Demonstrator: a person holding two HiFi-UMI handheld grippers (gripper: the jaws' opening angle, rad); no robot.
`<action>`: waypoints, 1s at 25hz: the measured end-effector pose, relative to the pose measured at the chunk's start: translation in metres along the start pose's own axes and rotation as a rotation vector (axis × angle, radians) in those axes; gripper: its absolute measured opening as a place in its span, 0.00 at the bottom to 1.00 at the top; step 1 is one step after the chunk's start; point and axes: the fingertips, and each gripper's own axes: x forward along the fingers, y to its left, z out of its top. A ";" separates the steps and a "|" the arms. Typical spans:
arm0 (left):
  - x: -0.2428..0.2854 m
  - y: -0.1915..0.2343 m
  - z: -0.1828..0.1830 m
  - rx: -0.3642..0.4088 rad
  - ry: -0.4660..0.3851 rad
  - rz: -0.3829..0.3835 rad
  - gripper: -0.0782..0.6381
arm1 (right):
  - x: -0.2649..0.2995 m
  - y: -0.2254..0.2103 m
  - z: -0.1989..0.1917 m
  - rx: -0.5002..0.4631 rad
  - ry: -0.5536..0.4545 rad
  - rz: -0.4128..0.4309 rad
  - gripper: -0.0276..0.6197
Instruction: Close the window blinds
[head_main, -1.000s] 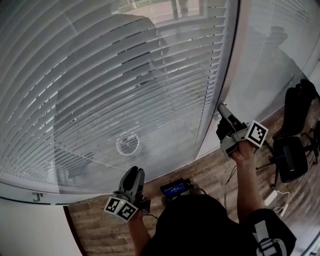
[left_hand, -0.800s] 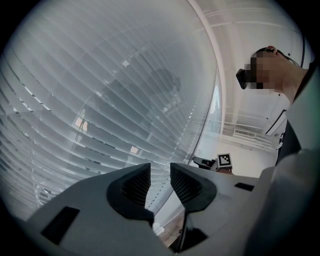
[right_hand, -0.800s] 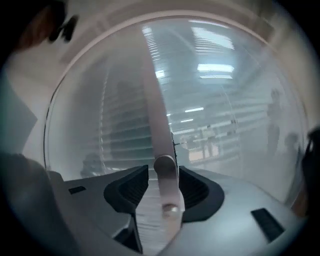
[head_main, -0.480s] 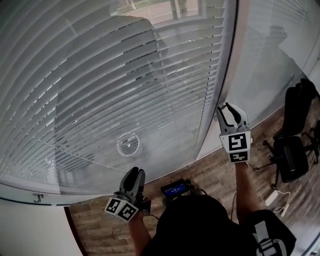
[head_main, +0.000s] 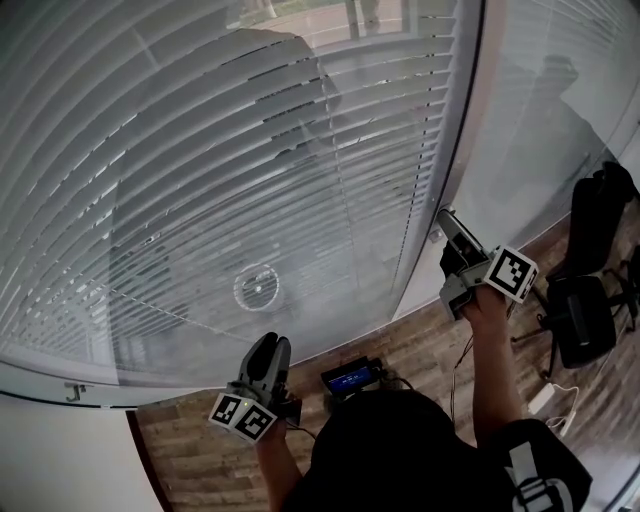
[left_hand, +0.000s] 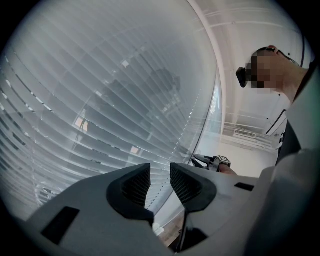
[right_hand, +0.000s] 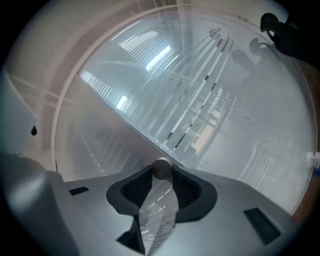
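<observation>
White slatted blinds (head_main: 230, 150) cover the big curved window; the slats are tilted and daylight shows between them. My right gripper (head_main: 447, 218) is raised at the blinds' right edge. In the right gripper view it (right_hand: 161, 176) grips the clear tilt wand (right_hand: 159, 212) just below its round end knob (right_hand: 161, 167), and the jaws are closing on it. My left gripper (head_main: 268, 347) hangs low in front of the blinds. Its jaws (left_hand: 160, 176) stand a little apart with nothing between them.
A white window post (head_main: 455, 150) separates these blinds from a second blind-covered pane (head_main: 560, 110) on the right. On the wooden floor are a small device with a blue screen (head_main: 350, 378) and black bags (head_main: 585, 300). A white sill (head_main: 60, 440) runs at lower left.
The right gripper rolled about the wand half a second ago, its marker cube turning toward me, and has now rolled back to its first pose. The left gripper has stayed still.
</observation>
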 end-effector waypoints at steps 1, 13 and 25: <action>-0.001 0.000 0.000 0.001 0.000 0.001 0.30 | -0.001 0.000 -0.003 -0.060 0.012 -0.010 0.24; 0.008 -0.015 -0.003 0.018 0.022 -0.009 0.30 | -0.005 0.000 -0.005 -1.067 0.152 -0.358 0.24; 0.009 -0.033 -0.018 0.026 0.038 0.036 0.30 | -0.014 -0.001 -0.012 -0.384 0.074 -0.056 0.25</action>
